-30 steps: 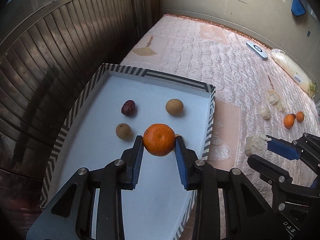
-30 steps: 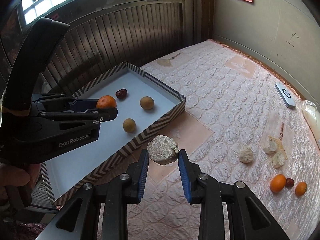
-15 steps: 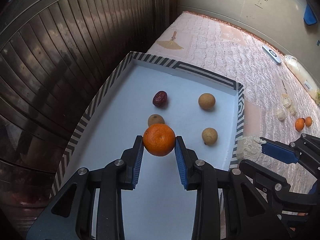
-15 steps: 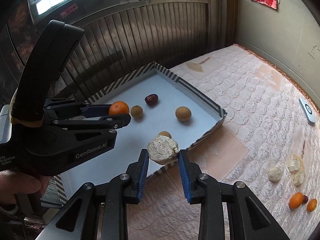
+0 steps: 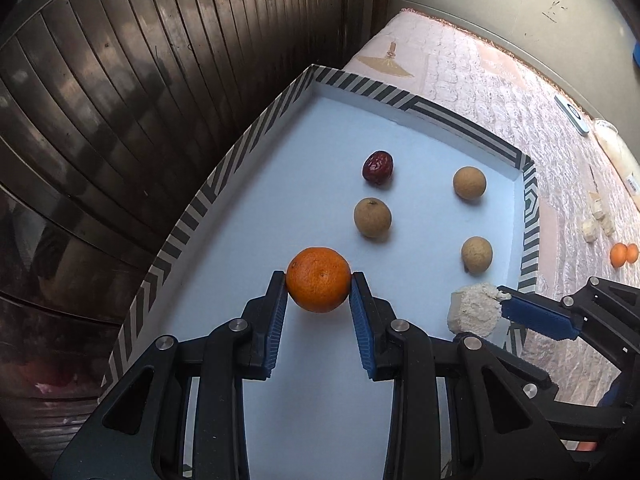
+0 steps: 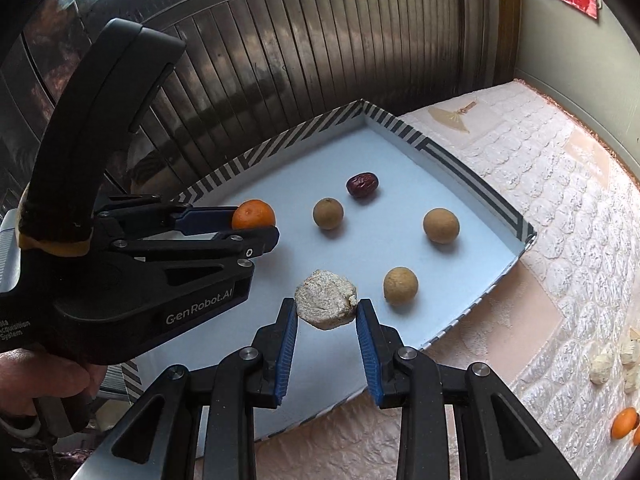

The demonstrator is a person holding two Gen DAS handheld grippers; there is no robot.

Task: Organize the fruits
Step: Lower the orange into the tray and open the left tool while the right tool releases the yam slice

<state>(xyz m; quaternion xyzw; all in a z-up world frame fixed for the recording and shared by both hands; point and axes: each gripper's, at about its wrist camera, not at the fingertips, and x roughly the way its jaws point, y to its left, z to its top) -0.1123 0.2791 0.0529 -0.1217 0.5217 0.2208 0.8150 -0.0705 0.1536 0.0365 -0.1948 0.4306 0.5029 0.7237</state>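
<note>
My left gripper (image 5: 318,280) is shut on an orange mandarin (image 5: 318,279) and holds it above the pale blue floor of the striped-rim tray (image 5: 416,104); it also shows in the right wrist view (image 6: 253,214). My right gripper (image 6: 326,305) is shut on a pale rough lump (image 6: 326,299) over the tray's near right part, also seen in the left wrist view (image 5: 474,309). In the tray lie a dark red date (image 5: 377,166) and three brown round fruits (image 5: 372,217) (image 5: 469,183) (image 5: 476,254).
The tray (image 6: 476,188) rests on a quilted pink bed cover (image 6: 560,216) beside a dark slatted wall (image 5: 120,80). On the cover to the right lie two small mandarins (image 5: 623,254), several pale lumps (image 5: 598,218), a white remote (image 5: 572,114) and a fan (image 5: 386,62).
Both grippers have moved forward and left over the tray with their loads. The right gripper's lump has gone from the tray's rim to over its floor.
</note>
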